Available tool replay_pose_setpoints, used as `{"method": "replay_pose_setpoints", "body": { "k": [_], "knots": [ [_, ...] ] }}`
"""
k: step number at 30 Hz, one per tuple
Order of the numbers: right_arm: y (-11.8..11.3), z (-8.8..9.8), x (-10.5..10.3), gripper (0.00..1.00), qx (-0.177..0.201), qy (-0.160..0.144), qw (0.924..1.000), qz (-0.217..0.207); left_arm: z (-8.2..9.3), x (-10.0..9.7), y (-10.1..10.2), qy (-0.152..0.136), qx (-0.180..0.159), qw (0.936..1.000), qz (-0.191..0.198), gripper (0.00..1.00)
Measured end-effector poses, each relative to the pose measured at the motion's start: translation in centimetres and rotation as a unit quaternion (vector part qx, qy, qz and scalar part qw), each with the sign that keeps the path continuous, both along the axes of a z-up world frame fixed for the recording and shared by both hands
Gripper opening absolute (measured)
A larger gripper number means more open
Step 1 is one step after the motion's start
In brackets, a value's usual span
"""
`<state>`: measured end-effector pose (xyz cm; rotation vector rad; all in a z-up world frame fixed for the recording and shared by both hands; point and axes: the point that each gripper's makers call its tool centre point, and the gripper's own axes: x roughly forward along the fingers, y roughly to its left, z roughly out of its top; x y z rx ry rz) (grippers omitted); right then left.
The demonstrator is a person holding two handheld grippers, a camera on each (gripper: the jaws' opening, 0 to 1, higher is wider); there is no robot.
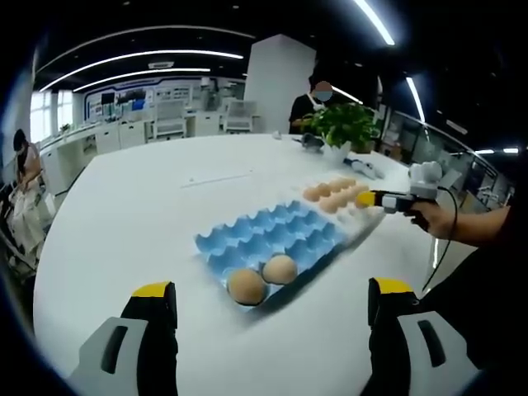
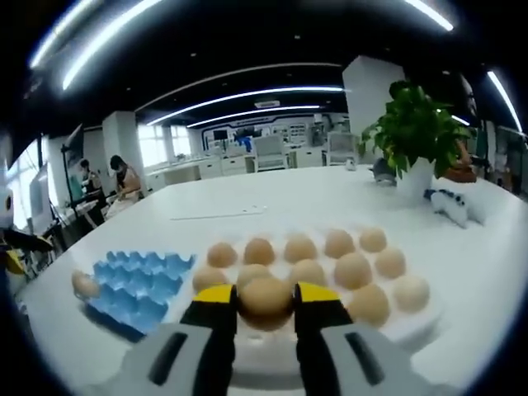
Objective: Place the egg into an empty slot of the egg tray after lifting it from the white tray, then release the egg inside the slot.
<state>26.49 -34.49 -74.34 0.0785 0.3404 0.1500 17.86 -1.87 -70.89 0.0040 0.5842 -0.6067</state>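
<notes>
The right gripper [image 2: 265, 307] has its jaws clamped on an egg [image 2: 265, 302], held at the near edge of the white tray [image 2: 417, 323] among the other eggs. The blue egg tray [image 2: 136, 285] lies to the left of the white tray, just beside it, so I judge the coming move goes leftward and the right gripper is the nearer one. The left gripper [image 1: 272, 309] has its jaws wide apart and holds nothing, near the egg tray's two filled slots.
</notes>
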Motion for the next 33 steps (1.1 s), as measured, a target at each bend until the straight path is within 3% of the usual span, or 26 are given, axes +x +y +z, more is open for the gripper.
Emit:
{"method": "replay_pose_setpoints", "body": {
  "k": [18,33],
  "knots": [
    [5.2,0.8,0.0,0.26,0.018,-0.004,0.9972,0.072,0.0,-0.2,-0.1,0.000,-0.002,1.0000,0.001,0.97],
    [11.3,0.8,-0.3,0.26,0.025,0.000,0.9881,0.152,0.1,-0.2,0.1,0.000,-0.006,1.0000,0.007,0.97]
  ]
}}
